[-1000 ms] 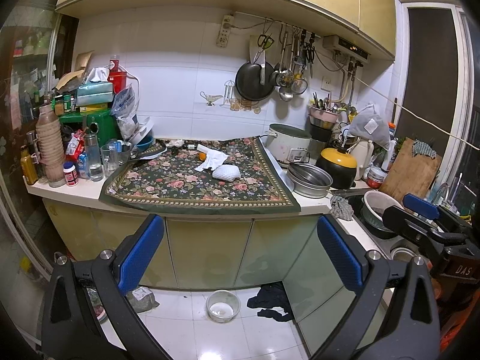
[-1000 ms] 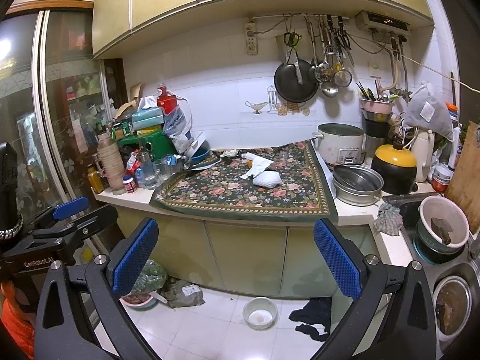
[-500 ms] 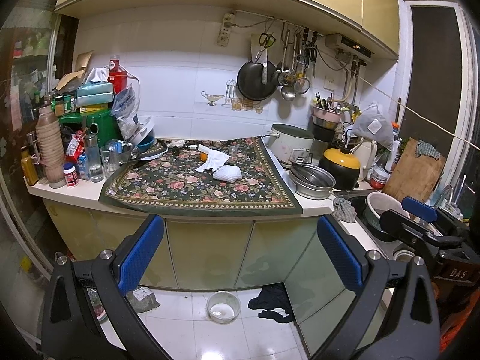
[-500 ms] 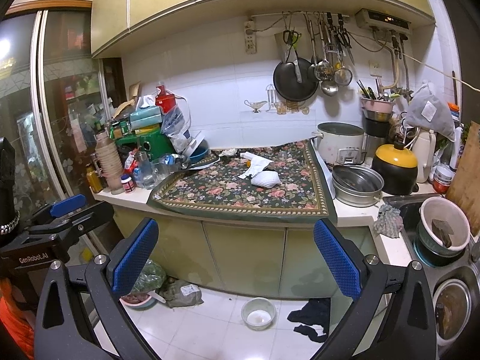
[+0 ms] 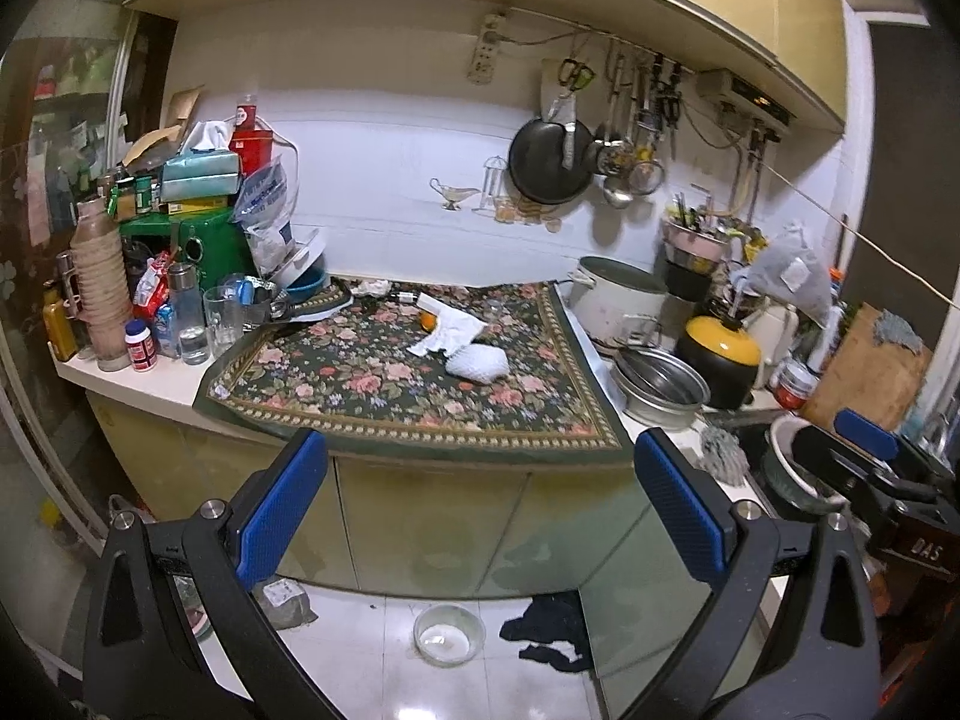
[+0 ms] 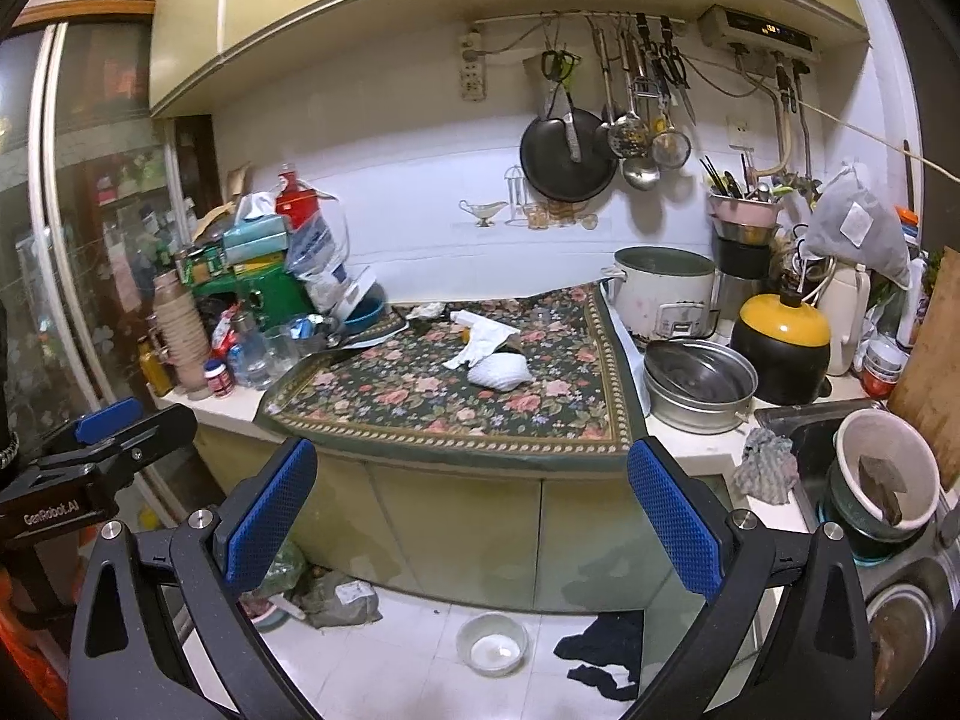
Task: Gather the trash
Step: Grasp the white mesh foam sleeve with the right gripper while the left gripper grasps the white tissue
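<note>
Both cameras now sit slightly nearer the counter than a second ago, the floral patterned cloth (image 5: 384,384) filling more of each view; nothing on it has shifted; the left gripper (image 5: 489,504) hangs wide apart, blue-padded fingers (image 5: 279,507) empty and touching nothing, level with the pale green cabinet doors (image 5: 432,528); the right gripper (image 6: 474,504) is spread just as wide and equally empty; the trash lies mid-cloth, well apart from both tools: a crumpled white paper sheet (image 5: 447,330) beside a small orange piece (image 5: 427,319), with a white netted foam wrapper (image 5: 477,363) just in front of it; a steel basin (image 6: 699,384) stands just off the cloth's right edge.
</note>
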A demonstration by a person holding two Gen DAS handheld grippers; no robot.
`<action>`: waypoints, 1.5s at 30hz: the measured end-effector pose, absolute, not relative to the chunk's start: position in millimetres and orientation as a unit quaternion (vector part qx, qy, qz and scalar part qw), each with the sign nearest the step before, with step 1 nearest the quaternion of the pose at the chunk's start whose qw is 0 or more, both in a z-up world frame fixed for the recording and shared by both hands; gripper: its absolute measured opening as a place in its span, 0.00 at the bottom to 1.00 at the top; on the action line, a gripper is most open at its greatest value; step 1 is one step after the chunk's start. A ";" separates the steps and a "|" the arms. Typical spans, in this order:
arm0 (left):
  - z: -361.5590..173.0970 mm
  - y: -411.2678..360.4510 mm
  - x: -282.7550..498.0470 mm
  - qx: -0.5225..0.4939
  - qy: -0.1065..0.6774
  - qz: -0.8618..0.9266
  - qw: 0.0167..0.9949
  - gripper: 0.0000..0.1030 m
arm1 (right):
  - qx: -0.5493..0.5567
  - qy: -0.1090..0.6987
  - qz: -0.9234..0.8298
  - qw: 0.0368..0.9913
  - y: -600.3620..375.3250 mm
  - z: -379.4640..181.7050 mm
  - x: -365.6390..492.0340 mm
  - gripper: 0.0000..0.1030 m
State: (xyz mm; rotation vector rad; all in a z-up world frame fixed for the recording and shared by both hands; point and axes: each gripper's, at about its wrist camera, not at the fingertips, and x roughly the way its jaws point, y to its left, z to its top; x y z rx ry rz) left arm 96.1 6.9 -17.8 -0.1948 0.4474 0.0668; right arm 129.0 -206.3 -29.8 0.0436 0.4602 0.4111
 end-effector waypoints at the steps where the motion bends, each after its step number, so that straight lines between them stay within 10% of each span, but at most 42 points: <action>1: -19.4 11.9 108.9 -0.099 0.221 0.035 0.970 0.99 | 0.023 0.227 0.201 0.953 -205.9 -31.0 137.0 1.00; 29: -138.3 163.1 463.5 -0.100 0.376 0.042 0.920 0.93 | 0.079 0.389 0.122 0.910 -101.9 -128.2 430.2 0.99; 45: -207.3 146.6 593.0 -0.127 0.446 0.104 0.880 0.93 | 0.111 0.542 0.213 0.806 -66.7 -251.6 616.9 0.61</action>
